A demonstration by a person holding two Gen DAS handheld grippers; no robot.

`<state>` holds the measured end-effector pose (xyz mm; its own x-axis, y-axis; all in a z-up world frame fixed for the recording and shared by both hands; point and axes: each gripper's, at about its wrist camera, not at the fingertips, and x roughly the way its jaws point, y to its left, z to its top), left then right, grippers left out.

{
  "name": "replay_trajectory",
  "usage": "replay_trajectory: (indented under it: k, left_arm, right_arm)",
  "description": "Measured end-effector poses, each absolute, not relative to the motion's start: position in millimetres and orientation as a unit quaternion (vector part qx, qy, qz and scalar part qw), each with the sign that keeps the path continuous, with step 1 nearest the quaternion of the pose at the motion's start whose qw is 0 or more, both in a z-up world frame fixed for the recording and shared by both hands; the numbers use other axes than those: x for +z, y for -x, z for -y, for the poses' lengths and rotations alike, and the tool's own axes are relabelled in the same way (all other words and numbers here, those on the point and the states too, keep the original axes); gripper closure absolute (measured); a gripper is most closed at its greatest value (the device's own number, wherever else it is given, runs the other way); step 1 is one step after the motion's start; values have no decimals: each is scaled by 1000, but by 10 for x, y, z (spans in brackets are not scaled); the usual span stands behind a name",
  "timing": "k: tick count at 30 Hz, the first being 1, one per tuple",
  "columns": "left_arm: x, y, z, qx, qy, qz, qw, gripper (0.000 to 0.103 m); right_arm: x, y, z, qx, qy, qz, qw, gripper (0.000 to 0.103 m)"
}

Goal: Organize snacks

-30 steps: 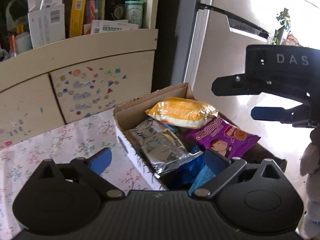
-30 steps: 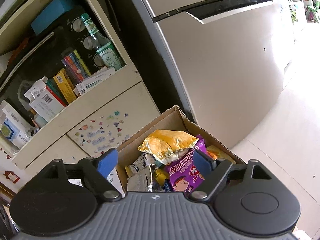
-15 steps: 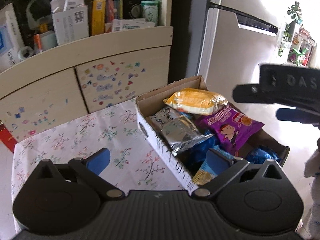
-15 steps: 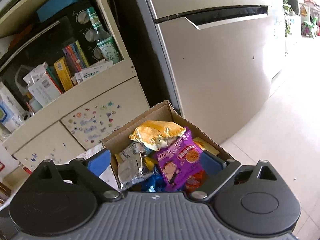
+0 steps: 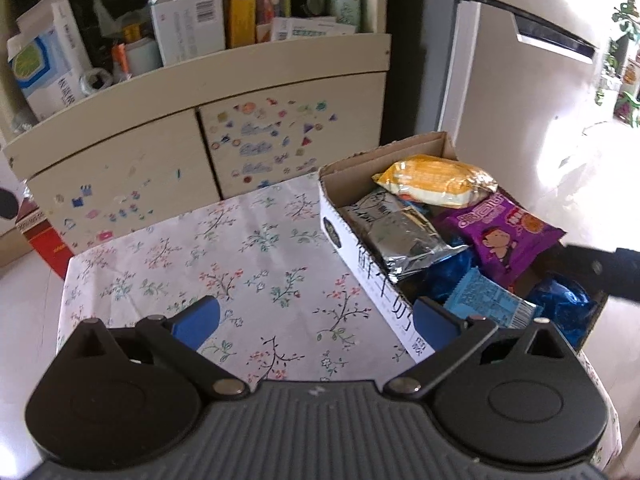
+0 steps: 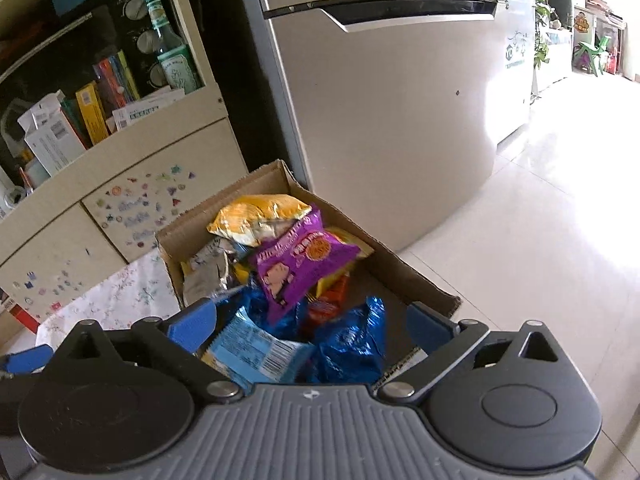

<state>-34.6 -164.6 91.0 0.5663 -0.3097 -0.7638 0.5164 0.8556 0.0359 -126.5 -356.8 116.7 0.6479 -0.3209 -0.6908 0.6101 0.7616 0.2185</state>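
A cardboard box [image 5: 362, 254] [image 6: 240, 188] full of snack packs stands on the right end of a flowered tablecloth [image 5: 240, 256]. In it lie a yellow pack [image 5: 436, 182] [image 6: 256, 216], a silver pack [image 5: 400, 240], a purple pack [image 5: 504, 236] [image 6: 300, 264], a light blue pack [image 5: 488, 300] [image 6: 256, 350] and blue foil bags [image 6: 348, 340]. My left gripper [image 5: 316, 320] is open above the cloth, its right finger at the box's near corner. My right gripper [image 6: 311, 324] hovers over the box's near end, its jaws opening with nothing pressed between them.
A cream cabinet [image 5: 280, 92] with stickers stands behind the table, its shelf crowded with cartons and a bottle [image 6: 172, 52]. A fridge [image 6: 400, 100] rises just beyond the box. Tiled floor [image 6: 540, 240] spreads to the right. A red box [image 5: 48, 244] sits on the floor at left.
The left gripper drew back and leftward, so more tablecloth shows and the right gripper slid to the picture's right edge. The right gripper's jaws widened and it came over the box's near end.
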Motion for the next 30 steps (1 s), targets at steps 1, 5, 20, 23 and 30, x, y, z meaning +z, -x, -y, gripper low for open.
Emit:
replay_trajectory:
  k: [1,5,20,23,30]
  left_arm:
    - [900,336,1646,-233,-125,-406,875,1]
    - [857,316,1661,-220,-120,-417,874,1]
    - [752,302,1809,-215,-133,-437,863,1]
    - [742,305,1825,-215,-136,-436,863,1]
    - [727,299,1856,-217,-137,-438,862,1]
  right_arm:
    - [1161,1268,3562,-264,-219,-329,880,0]
    - [1128,1234,3550,-268,-209,-344,875,0]
    - [1057,1156,3481,-278,-174,-378,866,0]
    - [1054,1151,3472,-279,-172,-381,865,0]
    - [1041,1116,3434,-279,-160,-390,863,0]
